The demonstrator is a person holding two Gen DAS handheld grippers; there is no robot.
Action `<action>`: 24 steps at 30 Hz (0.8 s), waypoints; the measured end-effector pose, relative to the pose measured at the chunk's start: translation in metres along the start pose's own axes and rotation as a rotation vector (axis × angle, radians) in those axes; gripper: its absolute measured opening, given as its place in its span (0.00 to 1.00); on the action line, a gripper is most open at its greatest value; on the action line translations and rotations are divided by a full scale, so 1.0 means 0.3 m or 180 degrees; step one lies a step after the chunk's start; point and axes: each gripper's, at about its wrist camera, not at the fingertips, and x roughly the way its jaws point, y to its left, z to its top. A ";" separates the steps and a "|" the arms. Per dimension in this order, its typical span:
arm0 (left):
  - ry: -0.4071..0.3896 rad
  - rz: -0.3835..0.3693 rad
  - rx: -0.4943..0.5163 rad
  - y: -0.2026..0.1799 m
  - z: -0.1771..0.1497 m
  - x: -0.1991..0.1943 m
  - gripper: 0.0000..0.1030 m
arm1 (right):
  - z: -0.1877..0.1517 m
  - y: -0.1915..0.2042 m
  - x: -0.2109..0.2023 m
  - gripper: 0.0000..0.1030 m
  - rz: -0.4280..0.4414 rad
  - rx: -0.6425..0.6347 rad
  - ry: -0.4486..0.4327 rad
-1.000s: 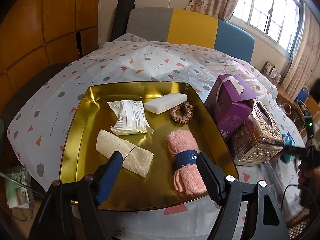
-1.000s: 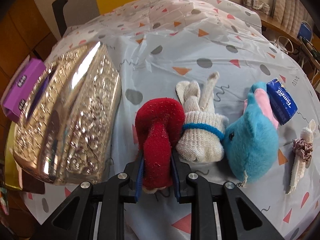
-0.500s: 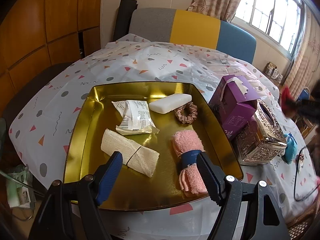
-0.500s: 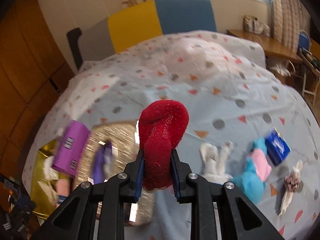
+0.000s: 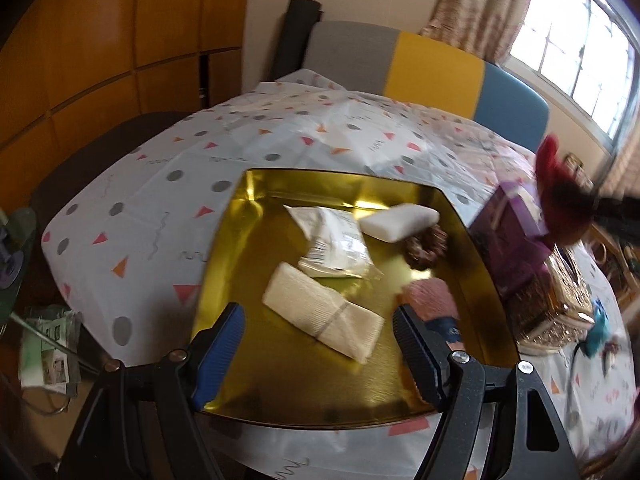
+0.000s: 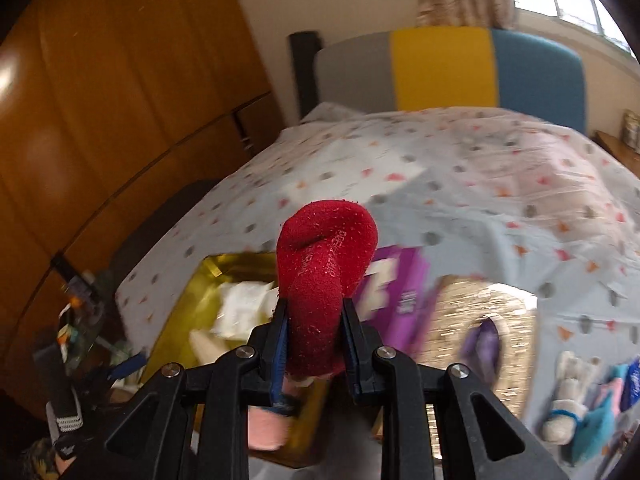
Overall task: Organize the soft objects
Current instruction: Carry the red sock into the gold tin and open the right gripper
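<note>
My right gripper (image 6: 314, 322) is shut on a rolled red sock (image 6: 324, 264) and holds it in the air above the purple tissue box (image 6: 394, 292) beside the gold tray (image 6: 200, 280). The left wrist view shows that red sock (image 5: 560, 204) at the far right, blurred. My left gripper (image 5: 318, 344) hangs open over the near part of the gold tray (image 5: 240, 216), with nothing between its fingers. In the tray lie a cream folded cloth (image 5: 320, 312), a white packet (image 5: 336, 240), a white sponge (image 5: 400, 220), a brown scrunchie (image 5: 426, 246) and a pink rolled towel (image 5: 434, 300).
A silver ornate tissue box (image 6: 480, 320) stands right of the purple box. Further right on the patterned tablecloth (image 6: 460, 160) lie a white sock roll (image 6: 564, 408) and a blue plush toy (image 6: 600, 420). A grey, yellow and blue chair back (image 5: 424, 68) is behind the table.
My right gripper lifted the red sock off the tablecloth and carried it left, over the tissue boxes toward the tray. The left gripper drifted sideways and stayed open.
</note>
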 end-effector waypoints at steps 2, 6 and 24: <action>-0.0018 0.0036 -0.0046 0.020 0.004 -0.003 0.75 | -0.024 0.059 0.068 0.22 0.0098 -0.0070 0.0152; -0.0045 0.0087 -0.0115 0.045 0.011 -0.008 0.75 | -0.075 0.131 0.215 0.23 0.0271 -0.0064 0.0472; -0.0013 0.0084 -0.0022 0.032 -0.003 -0.001 0.75 | -0.167 0.143 0.391 0.40 0.0247 0.0121 0.0814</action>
